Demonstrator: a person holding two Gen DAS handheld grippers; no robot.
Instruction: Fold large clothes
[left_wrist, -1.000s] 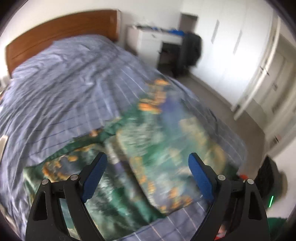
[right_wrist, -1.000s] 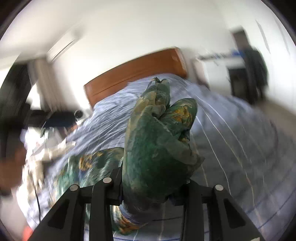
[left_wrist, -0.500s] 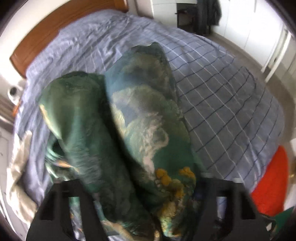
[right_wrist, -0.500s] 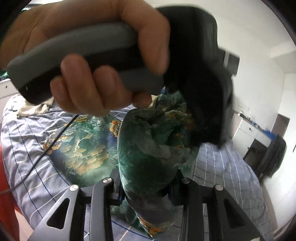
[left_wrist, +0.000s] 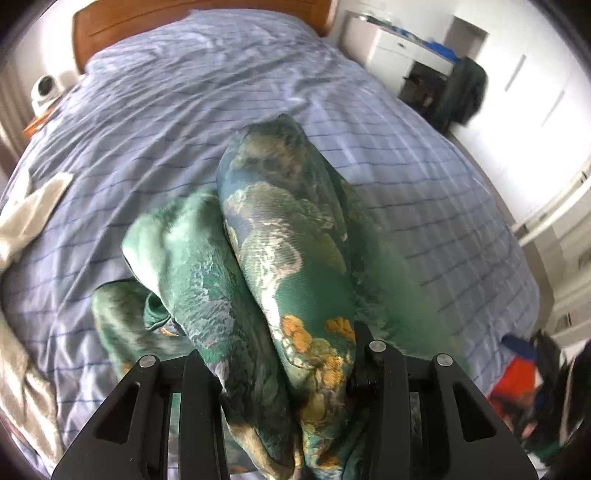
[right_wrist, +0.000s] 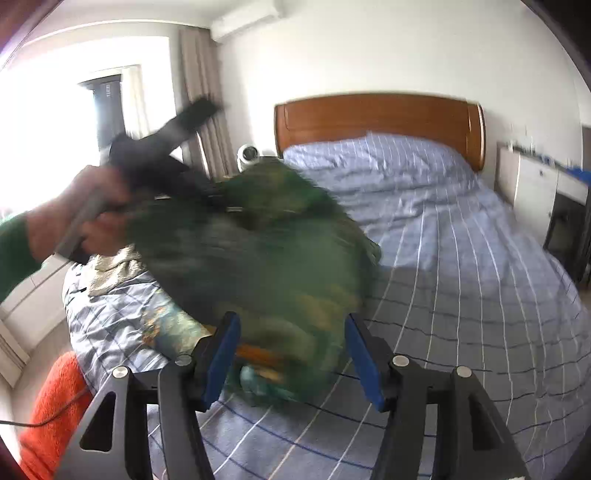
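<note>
A large green garment with blue, white and orange print (left_wrist: 280, 258) hangs bunched over the blue checked bed (left_wrist: 184, 110). My left gripper (left_wrist: 284, 373) is shut on a thick fold of it; the fingertips are hidden by cloth. In the right wrist view the garment (right_wrist: 258, 266) is a blurred green mass held up by the left hand and its gripper (right_wrist: 155, 162). My right gripper (right_wrist: 291, 354) is open, its blue pads (right_wrist: 221, 354) on either side of the cloth's lower edge, not clamping it.
A wooden headboard (right_wrist: 376, 118) is at the far end of the bed. A beige cloth (left_wrist: 26, 214) lies at the bed's left edge. An orange item (right_wrist: 51, 398) is on the floor. A white desk and dark chair (left_wrist: 458, 92) stand to the right.
My right gripper has opened and let go of the garment. My left gripper, open a second ago, closed on the garment and lifted it off the bed.
</note>
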